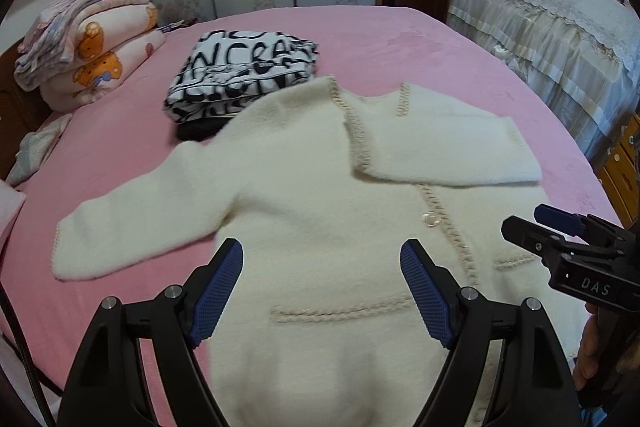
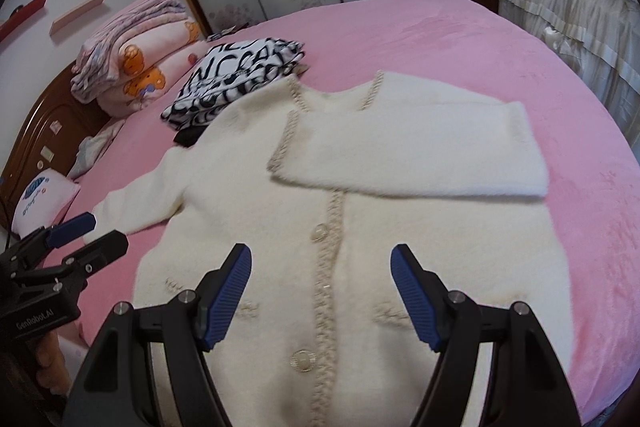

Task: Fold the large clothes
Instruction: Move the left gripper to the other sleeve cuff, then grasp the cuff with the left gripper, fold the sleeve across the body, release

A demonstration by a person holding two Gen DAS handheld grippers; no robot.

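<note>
Pink bed (image 1: 420, 39) carries everything. Cream cardigan (image 1: 320, 195) lies flat, front up, in the middle of it, hem toward the camera. One sleeve (image 1: 452, 147) is already folded across the chest; the other sleeve (image 1: 132, 227) lies spread out to the side on the sheet. So judged step: sleeve folding, half done.

Next move likely needs the left gripper (image 1: 320, 291) to reach over to the outstretched sleeve's cuff, pinch it, and carry it across the body to match the first one.

Left gripper hovers above the lower body of the cardigan, jaws wide apart, holding nothing. Right gripper (image 2: 320, 295) same: wide apart, nothing held, over the button placket (image 2: 328, 267).

Folded black-and-white garment (image 1: 244, 75) sits just beyond the collar, the cardigan's shoulder overlapping its near edge; a dark item under it is mostly hidden. Stacked quilts (image 1: 88, 59) far corner.

Hem is cut off behind the grippers in both views. Motion blur softens the knit detail.
</note>
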